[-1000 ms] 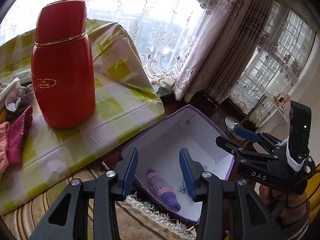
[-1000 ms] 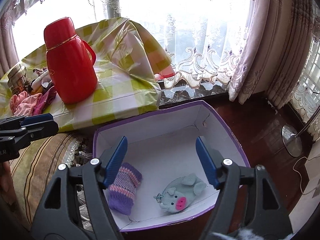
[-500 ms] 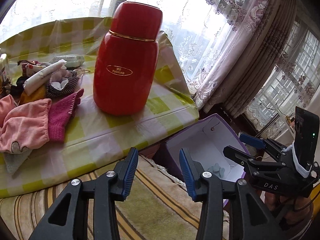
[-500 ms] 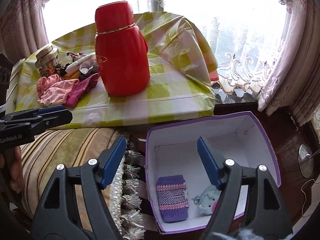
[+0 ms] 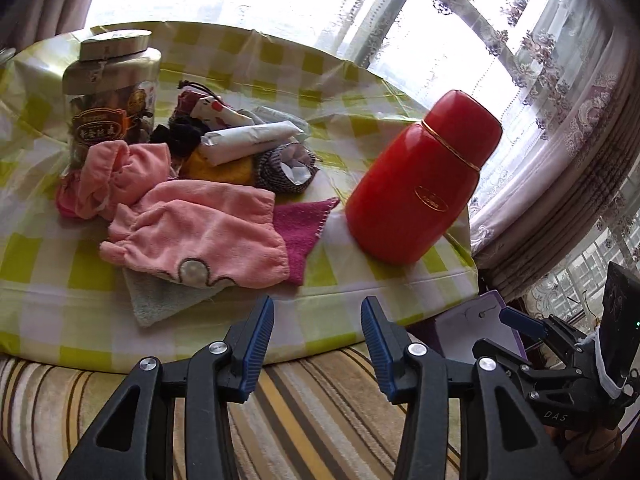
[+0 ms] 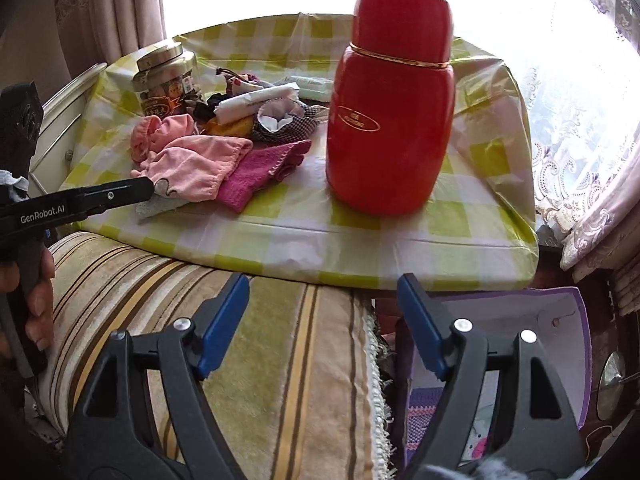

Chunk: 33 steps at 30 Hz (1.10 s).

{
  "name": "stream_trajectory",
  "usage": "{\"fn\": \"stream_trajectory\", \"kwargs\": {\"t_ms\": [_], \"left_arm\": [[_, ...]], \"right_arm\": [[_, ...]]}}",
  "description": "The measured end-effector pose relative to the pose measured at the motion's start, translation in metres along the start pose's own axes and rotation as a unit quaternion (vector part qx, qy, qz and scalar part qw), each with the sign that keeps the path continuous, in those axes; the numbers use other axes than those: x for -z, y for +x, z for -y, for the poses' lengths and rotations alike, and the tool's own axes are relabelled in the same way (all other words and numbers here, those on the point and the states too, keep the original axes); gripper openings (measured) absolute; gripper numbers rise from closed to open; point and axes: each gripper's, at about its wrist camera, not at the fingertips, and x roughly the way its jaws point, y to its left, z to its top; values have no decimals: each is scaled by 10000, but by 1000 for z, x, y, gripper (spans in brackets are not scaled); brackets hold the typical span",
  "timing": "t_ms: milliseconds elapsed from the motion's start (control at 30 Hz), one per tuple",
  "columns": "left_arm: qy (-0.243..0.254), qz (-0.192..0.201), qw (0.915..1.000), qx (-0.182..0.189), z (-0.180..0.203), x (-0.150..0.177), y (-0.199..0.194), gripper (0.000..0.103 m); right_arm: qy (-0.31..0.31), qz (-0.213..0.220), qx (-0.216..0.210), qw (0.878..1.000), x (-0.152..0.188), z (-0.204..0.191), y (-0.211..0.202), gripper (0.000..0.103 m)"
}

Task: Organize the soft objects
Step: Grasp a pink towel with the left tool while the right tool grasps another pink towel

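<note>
Left wrist view: the left gripper (image 5: pixel 317 322), jaws spread and just widening with nothing between them, hangs over the striped sofa (image 5: pixel 320 420) near the pink towel (image 5: pixel 200 236) heaped left of the red thermos (image 5: pixel 420 184). The right gripper (image 6: pixel 322 312), likewise widening and empty, hangs beside the purple box (image 6: pixel 576 344).

Soft things heaped left of the red flask (image 5: pixel 420 184): a pale pink cloth (image 5: pixel 200 236) rumpled on top, a magenta cloth (image 5: pixel 300 232) flat beside it touching, a checked pouch (image 5: pixel 284 168) behind. Below the flask, the purple box (image 6: pixel 576 360) holds a striped knit piece (image 6: pixel 420 416).
</note>
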Motion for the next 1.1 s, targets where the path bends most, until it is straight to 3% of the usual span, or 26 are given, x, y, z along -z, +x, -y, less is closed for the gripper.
{"fn": "stream_trajectory", "kwargs": {"t_ms": [233, 567, 833, 1100], "left_arm": [[-453, 233, 9980, -376, -59, -18, -12, 51], [-735, 395, 9926, -879, -106, -56, -9, 64], [-752, 251, 9894, -1220, -127, -89, 18, 71], [-559, 83, 9866, -1532, -142, -97, 61, 71]], "right_arm": [[-413, -98, -169, 9990, -24, -35, 27, 83], [-876, -28, -402, 9953, -59, -77, 60, 88], [-1144, -17, -600, 9916, -85, -109, 89, 91], [-1213, -145, -723, 9899, -98, -134, 136, 92]]}}
